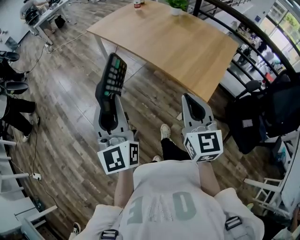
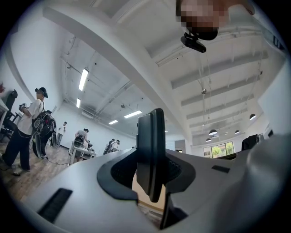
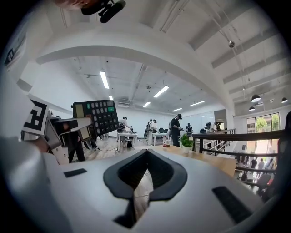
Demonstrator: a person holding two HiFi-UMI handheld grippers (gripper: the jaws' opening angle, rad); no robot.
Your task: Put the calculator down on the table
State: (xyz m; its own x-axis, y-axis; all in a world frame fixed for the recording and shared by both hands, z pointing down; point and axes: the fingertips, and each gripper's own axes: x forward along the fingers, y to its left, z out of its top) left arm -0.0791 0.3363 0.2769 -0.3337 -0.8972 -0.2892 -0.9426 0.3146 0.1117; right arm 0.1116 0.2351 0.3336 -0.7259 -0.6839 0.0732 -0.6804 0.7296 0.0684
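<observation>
Holding a black slab-shaped calculator (image 1: pixel 114 75) with rows of pale and green keys, my left hand-held gripper (image 1: pixel 108 111) has its jaws closed narrowly on the lower end, one pad on each face. The calculator rises out of the jaws tilted up and forward, keys facing left in the head view. In the left gripper view I see it edge-on, standing upright between the two dark pads. It hangs in the air above the brown wood-plank floor (image 1: pixel 65 98), short of the near corner of the counter and touching nothing but the pads. A white cube with black square markers (image 1: pixel 118 157) sits at the back of this gripper, just ahead of my pale T-shirt (image 1: pixel 161 201).

Beyond the calculator, up and to the right, stands the light wooden rectangular counter (image 1: pixel 187 44). At its far edge are a small bottle (image 1: pixel 137 3) and a green plant in a white pot (image 1: pixel 177 6), well apart from my grippers.

Further right, my right hand-held gripper (image 1: pixel 194 106) is held over the floor just before the counter's near edge. Its jaws are drawn together at the tips, with nothing between them. It carries its own marker cube (image 1: pixel 204 145). From the right gripper view the calculator shows off to the left, keys and display facing that camera.

At the far right a black metal railing (image 1: pixel 243 23) curves past the counter.
</observation>
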